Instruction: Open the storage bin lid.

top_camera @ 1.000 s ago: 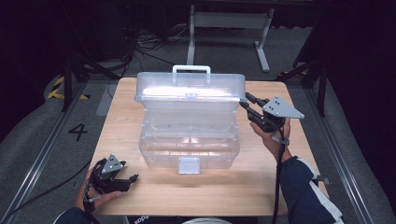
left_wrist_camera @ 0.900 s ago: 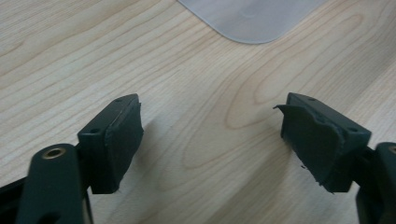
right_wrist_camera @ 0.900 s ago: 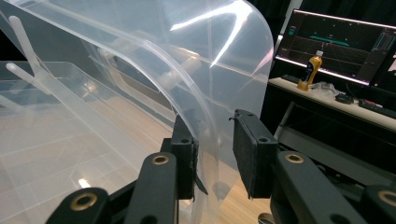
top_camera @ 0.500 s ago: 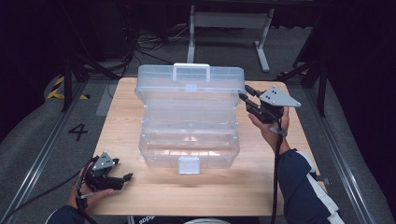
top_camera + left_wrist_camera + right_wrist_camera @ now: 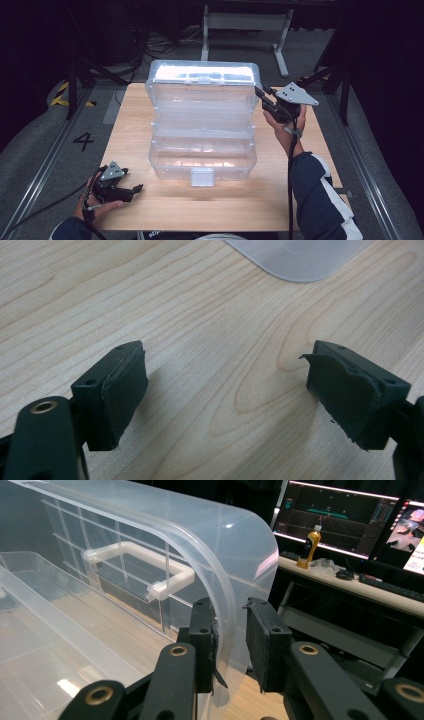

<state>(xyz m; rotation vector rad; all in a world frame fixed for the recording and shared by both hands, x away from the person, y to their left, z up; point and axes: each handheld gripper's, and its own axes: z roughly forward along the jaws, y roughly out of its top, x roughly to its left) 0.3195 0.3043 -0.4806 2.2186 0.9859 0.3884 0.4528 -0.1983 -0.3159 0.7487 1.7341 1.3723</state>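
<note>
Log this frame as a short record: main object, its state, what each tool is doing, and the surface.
object: clear plastic tiered storage box with white latch
lid: clear plastic lid raised upright at the back
right tool: jaws have just been closing, lid's edge between them, one pad touching; a gap shows at the other
left tool: jaws have just been opening, nothing between them, over the table's near left part
surface: light wooden table
</note>
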